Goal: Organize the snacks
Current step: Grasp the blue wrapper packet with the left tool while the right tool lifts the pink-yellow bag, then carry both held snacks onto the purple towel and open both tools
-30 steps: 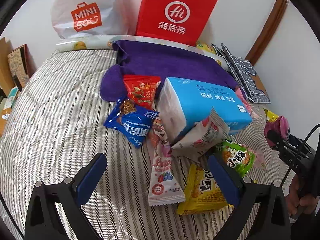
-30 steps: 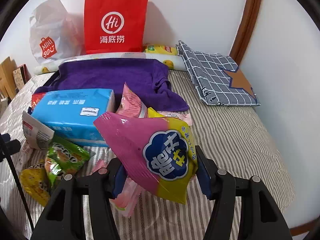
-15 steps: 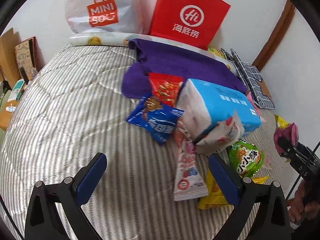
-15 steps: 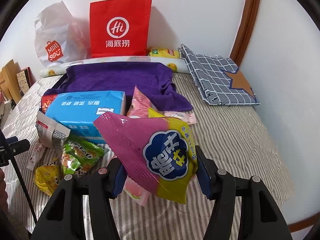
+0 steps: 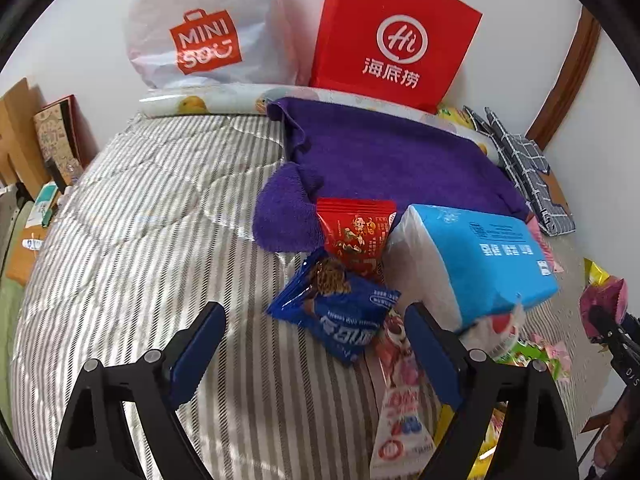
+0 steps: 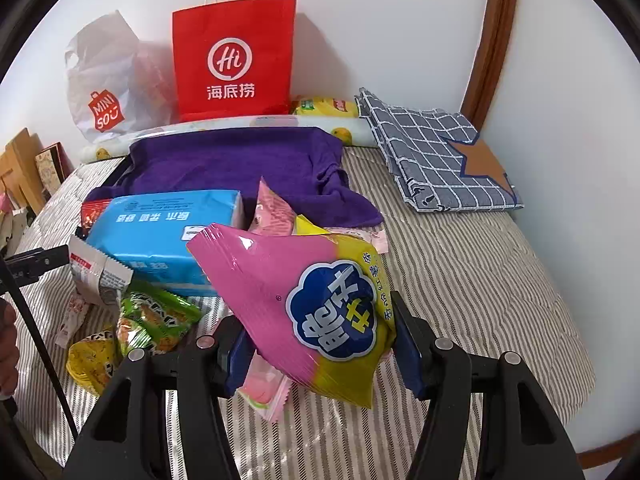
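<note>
On the striped bed (image 5: pixel 152 248) most snacks still lie heaped beside the tissue pack (image 5: pixel 472 264). Our right gripper (image 6: pixel 320 340) clamps the pink-and-yellow bag (image 6: pixel 304 300); our left gripper (image 5: pixel 316 332) is closing, nothing gripped, near the blue cookie packet (image 5: pixel 340 312).

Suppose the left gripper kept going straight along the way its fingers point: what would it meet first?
Most likely the blue cookie packet, lying between and just ahead of the closing left gripper fingers, nothing yet gripped. Depth is unclear; it could meet the striped bedcover first.

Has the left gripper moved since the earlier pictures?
Yes. The left gripper moved leftward: the blue cookie packet now lies between its closing jaws.
</note>
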`<state>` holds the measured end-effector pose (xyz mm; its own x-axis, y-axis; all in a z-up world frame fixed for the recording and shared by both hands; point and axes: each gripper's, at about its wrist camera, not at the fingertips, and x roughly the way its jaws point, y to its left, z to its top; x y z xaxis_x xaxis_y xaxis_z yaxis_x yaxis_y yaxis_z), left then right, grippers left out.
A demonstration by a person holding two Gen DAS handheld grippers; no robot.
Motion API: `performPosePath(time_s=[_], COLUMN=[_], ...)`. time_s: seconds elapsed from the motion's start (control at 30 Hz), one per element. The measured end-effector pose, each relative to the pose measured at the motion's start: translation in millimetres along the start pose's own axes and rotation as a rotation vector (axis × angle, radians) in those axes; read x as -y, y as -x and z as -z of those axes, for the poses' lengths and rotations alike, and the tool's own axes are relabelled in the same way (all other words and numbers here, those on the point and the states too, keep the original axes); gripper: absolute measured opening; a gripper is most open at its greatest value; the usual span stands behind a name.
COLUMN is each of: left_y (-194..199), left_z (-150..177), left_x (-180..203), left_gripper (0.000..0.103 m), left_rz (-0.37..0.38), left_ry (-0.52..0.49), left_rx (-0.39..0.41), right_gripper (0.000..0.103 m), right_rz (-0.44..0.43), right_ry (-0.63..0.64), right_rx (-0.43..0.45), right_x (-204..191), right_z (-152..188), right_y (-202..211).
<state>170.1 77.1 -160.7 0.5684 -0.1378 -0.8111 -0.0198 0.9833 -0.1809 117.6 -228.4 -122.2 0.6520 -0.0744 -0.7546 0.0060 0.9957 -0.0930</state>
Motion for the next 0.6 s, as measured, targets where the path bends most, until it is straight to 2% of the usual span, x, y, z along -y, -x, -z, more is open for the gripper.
performPosePath(time_s=[0.13, 0.27, 0.33, 0.4, 0.43, 0.5, 0.53, 0.57, 0.6], left_y=[-12, -27, -27, -26, -23, -18, -15, -12, -10], left_z=[-2, -2, -3, -3, -3, -3, -2, -1, -1], left_x=[2, 6, 8, 9, 8, 7, 5, 3, 1], left_gripper=[0.087, 0.074, 0.068, 0.055, 0.052, 0.036, 0.032, 0.023, 0.020], left_rz=[-0.003, 0.009, 0.002, 0.010, 0.010, 0.000, -0.005, -0.001, 0.008], left_ry=[-0.010, -0.023, -0.024, -0.033, -0.033, -0.035, -0.036, -0.037, -0.033], left_rx=[-0.025, -0.065, -0.050, -0.044, -0.041, -0.034, -0.030, -0.029, -0.030], right_gripper=[0.060, 0.060, 0.060, 0.060, 0.060, 0.060, 0.060, 0.060, 0.060], right_rz=[0.000, 0.003, -0.003, -0.005, -0.004, -0.002, 0.000, 0.000, -0.001], right_ry=[-0.007, -0.009, -0.016, -0.018, -0.018, -0.017, -0.019, -0.022, -0.024], right_rx=[-0.011, -0.018, -0.019, -0.018, -0.017, -0.017, -0.018, -0.019, -0.020], right_x=[3, 5, 6, 7, 8, 9, 8, 9, 9], right_z=[-1, -2, -2, -3, -3, -2, -2, -2, -1], right_y=[-7, -12, -13, -13, -13, -14, -14, -14, -14])
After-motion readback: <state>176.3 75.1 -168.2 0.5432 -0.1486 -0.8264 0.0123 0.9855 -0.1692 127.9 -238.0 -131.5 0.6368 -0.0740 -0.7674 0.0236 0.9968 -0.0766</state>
